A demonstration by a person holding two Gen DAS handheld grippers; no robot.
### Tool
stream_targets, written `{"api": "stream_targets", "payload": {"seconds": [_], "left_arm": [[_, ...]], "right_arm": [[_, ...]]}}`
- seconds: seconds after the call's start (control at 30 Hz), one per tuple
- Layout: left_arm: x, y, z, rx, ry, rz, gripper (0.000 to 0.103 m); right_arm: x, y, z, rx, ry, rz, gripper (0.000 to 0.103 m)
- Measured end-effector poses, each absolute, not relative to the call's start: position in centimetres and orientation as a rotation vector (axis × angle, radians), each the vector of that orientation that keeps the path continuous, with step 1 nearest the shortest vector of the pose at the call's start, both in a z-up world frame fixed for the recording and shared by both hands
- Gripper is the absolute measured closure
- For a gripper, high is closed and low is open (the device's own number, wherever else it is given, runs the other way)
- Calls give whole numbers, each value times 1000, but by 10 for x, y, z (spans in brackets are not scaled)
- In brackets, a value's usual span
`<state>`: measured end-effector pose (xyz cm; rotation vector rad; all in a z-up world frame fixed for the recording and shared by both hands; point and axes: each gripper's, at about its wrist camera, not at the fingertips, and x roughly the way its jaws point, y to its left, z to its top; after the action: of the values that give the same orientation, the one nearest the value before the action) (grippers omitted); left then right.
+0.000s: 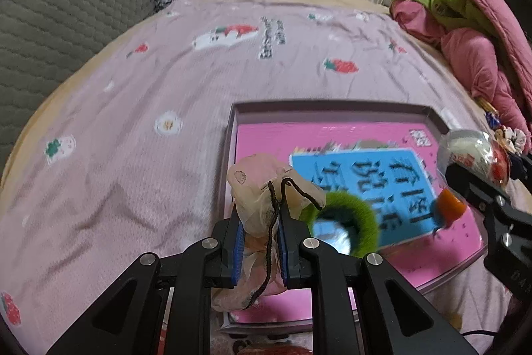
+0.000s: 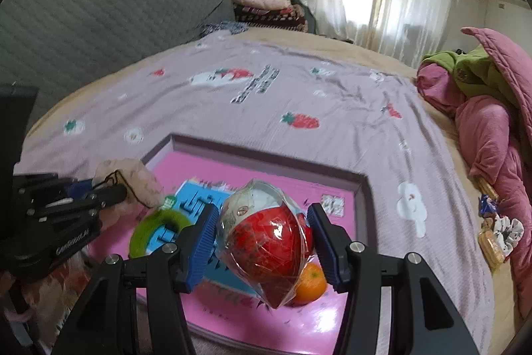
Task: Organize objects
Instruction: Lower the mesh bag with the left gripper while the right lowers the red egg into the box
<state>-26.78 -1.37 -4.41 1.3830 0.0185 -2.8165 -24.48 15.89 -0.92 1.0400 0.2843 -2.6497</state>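
Left gripper (image 1: 258, 218): I have its 2 jaws pinched on a small beige pouch (image 1: 262, 188) with a dark drawstring; the blue pads squeeze the cloth from both sides and the bunched top stands above the fingertips.
Right gripper (image 2: 262, 235): I see its jaws part-spread around a cellophane-wrapped red and white ball (image 2: 269, 238); both blue pads sit against the wrap, so the ball is held between them.
Pouch position: over the near left corner of the tray (image 1: 232, 122), seen from the left wrist; in the right wrist view it hangs at the tray's left edge.
Ball position: above the middle of the tray, in front of the orange (image 2: 309, 283), which it partly hides.
Tray: shallow, grey-rimmed, lying on the bed (image 1: 133, 122); a pink sheet with a blue printed panel (image 1: 365, 182) lines its floor.
Ring (image 1: 345, 222): a fuzzy green ring lies on the blue panel, just beside the left gripper's right finger.
Orange: rests on the tray floor near the blue panel's right corner; I cannot tell whether the ball touches it.
Bedspread: pale mauve with strawberry prints, wrinkled, blurred in both views.
Clothes (image 1: 465, 32): a pink and green heap sits at the bed's right edge, well apart from the tray.
Small items (image 2: 495, 232): a few wrapped bits and a scrunchie lie by that heap.
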Motion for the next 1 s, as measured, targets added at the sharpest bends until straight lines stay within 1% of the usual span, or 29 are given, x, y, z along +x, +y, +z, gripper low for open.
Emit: {"api": "stream_targets", "payload": {"seconds": [0.2, 0.5, 0.63, 0.83, 0.93, 1.0], "left_arm": [[-267, -14, -58, 1433, 3, -2803, 86], [-270, -3, -66, 1481, -11, -2811, 85], [-271, 2, -68, 1504, -6, -2818, 85], [-273, 6, -70, 1521, -25, -2814, 83], [-272, 6, -69, 1514, -17, -2813, 78], [-272, 6, -70, 1524, -9, -2817, 77]], "right_arm": [[-239, 152, -30, 1097, 294, -2607, 47], [-238, 153, -44, 1141, 292, -2601, 47], [-238, 149, -51, 1166, 320, -2580, 47], [-239, 148, -61, 1202, 340, -2561, 47], [-239, 147, -61, 1203, 345, -2559, 47], [-238, 147, -61, 1203, 341, -2560, 47]]}}
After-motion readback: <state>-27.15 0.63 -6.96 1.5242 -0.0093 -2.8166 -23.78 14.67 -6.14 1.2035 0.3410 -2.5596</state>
